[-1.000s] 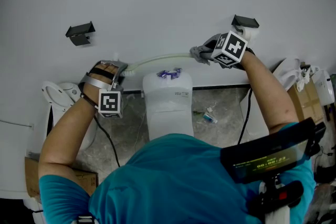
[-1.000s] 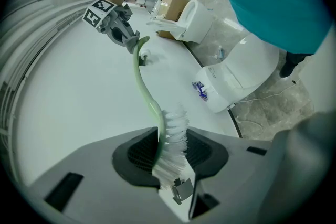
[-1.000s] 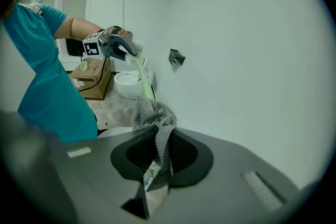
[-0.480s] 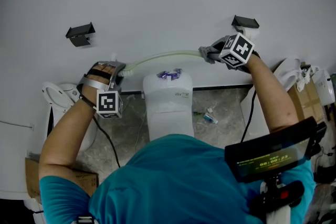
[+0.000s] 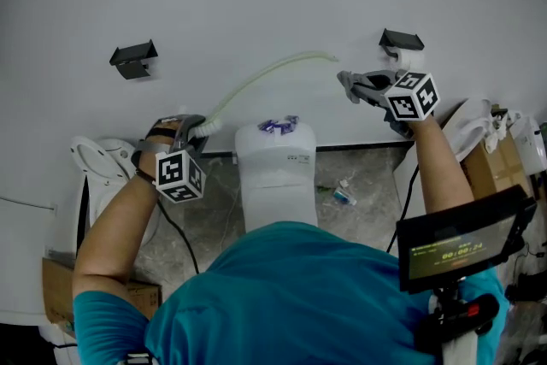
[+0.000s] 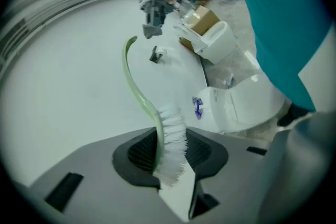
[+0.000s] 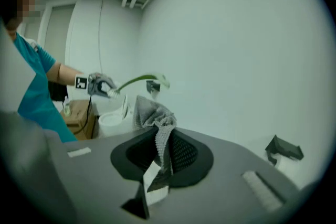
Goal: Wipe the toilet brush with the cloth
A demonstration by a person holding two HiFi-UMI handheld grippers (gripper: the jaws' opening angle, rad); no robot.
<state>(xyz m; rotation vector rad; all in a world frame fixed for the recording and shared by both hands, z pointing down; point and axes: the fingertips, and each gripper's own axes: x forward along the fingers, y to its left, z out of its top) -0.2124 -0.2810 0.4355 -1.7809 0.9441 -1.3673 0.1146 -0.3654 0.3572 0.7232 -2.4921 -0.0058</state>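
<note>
White toilet tank beneath toilet brush

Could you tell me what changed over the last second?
The right gripper drew the cloth rightward along the toilet brush handle and off its tip; now apart. The handle swung upward as the left gripper rolled. Both grips unchanged: left on the bristle head, right on the cloth.

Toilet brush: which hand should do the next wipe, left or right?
Right, probably. The right gripper holds the cloth near the toilet brush handle tip; the left gripper is clamped on its bristle end, steadying it.
</note>
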